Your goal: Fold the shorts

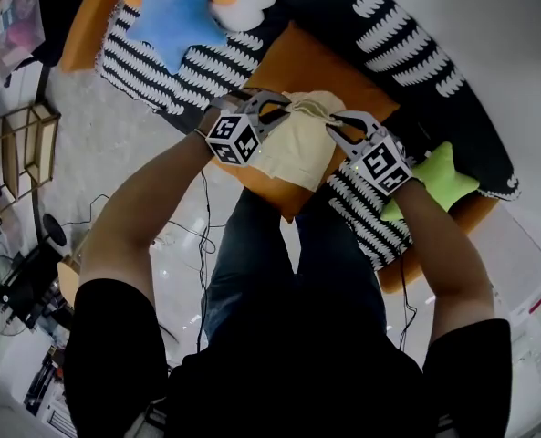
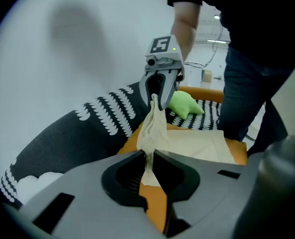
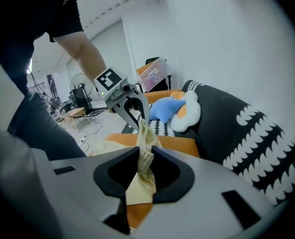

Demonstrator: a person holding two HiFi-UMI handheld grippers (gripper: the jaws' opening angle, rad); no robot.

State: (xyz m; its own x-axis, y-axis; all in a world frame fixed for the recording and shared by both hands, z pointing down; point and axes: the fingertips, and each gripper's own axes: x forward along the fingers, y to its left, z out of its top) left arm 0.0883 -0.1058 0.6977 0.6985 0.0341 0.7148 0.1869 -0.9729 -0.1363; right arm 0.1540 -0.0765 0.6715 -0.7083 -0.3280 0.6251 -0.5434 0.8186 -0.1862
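Cream cotton shorts (image 1: 299,144) span crosswise between my left gripper (image 1: 282,109) and right gripper (image 1: 337,126), both clamped on the gathered edge; the rest lies toward me on the orange cushion (image 1: 293,62).

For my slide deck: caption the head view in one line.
Two-handed grip: left gripper and right gripper each pinch the gathered edge of cream shorts over an orange cushion.

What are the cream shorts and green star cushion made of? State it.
Cream shorts: thin, matte woven cloth, likely cotton; it bunches into fine wrinkles where pinched. Green star-shaped cushion: stuffed plush fabric, seemingly; puffy rounded points, no shine.
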